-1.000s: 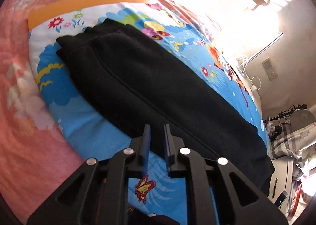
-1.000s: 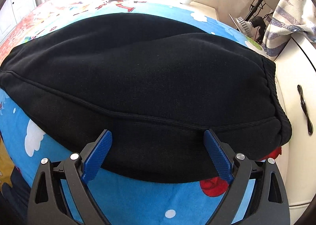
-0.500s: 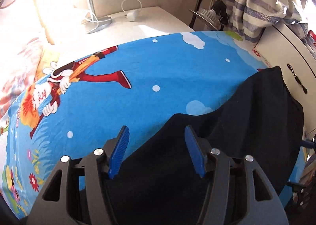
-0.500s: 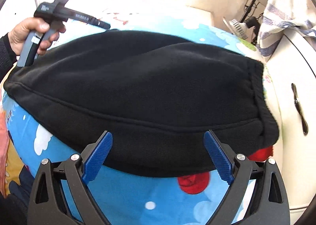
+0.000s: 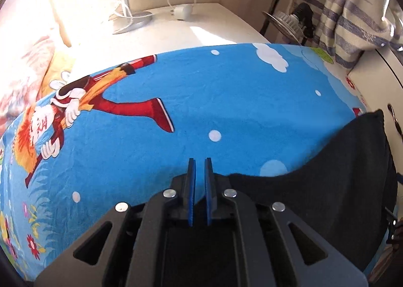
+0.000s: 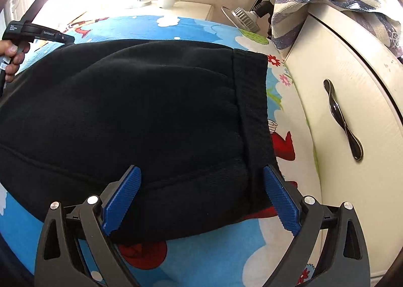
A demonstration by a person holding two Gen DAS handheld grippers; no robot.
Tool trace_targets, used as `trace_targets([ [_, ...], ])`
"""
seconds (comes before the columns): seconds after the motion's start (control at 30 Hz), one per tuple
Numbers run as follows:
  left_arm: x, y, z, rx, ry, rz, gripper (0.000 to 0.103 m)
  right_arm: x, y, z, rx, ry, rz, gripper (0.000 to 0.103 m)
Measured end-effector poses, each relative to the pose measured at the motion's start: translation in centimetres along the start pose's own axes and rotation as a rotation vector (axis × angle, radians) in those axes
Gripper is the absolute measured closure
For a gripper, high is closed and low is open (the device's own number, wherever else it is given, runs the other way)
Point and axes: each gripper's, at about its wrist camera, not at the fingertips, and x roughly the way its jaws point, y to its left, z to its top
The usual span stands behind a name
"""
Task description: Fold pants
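Black pants (image 6: 151, 110) lie folded on the blue cartoon bedsheet (image 5: 226, 100), with a ribbed band (image 6: 252, 100) at their right end. My right gripper (image 6: 201, 170) is open wide and straddles the near edge just left of that band, its pads (image 6: 121, 196) not pressing. At the pants' (image 5: 340, 186) far edge, my left gripper (image 5: 199, 162) is closing. Its pads (image 5: 192, 186) are almost together, with the dark fabric edge caught low between them. The right wrist view shows the left gripper (image 6: 71, 39) at the upper left, held by a hand (image 6: 12, 58).
A white cabinet with a metal handle (image 6: 342, 120) stands tight against the bed's right side. Beyond the bed is a nightstand (image 5: 201, 25) with a charger (image 5: 182, 11) and cable. A striped cloth (image 5: 352, 22) and a lamp head (image 6: 244, 19) sit at the back right.
The left gripper swung from the pants' near side to their far edge, rolled, opened, then closed almost fully there. The right gripper slid right along the near edge toward the ribbed band, staying open.
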Motion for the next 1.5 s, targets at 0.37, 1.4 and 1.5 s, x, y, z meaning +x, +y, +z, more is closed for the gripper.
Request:
trace_targets([
  [0.37,-6.2,-13.5,-6.1,0.288,-0.181,-0.049,0.04,-1.7,-1.0,-2.3,-0.026,0.095,-0.021,0.007],
  [1.4,-6.1,-12.9,-9.3,0.065,-0.088,-0.192,0.046,-0.1,-2.3,-2.1,0.117,0.033,0.025,0.006],
  [1.5,-5.7,-13.7,-12.8,0.016,-0.064,-0.059,0.045,-1.5,-2.4,-2.1,0.129,0.006,-0.026,0.006],
])
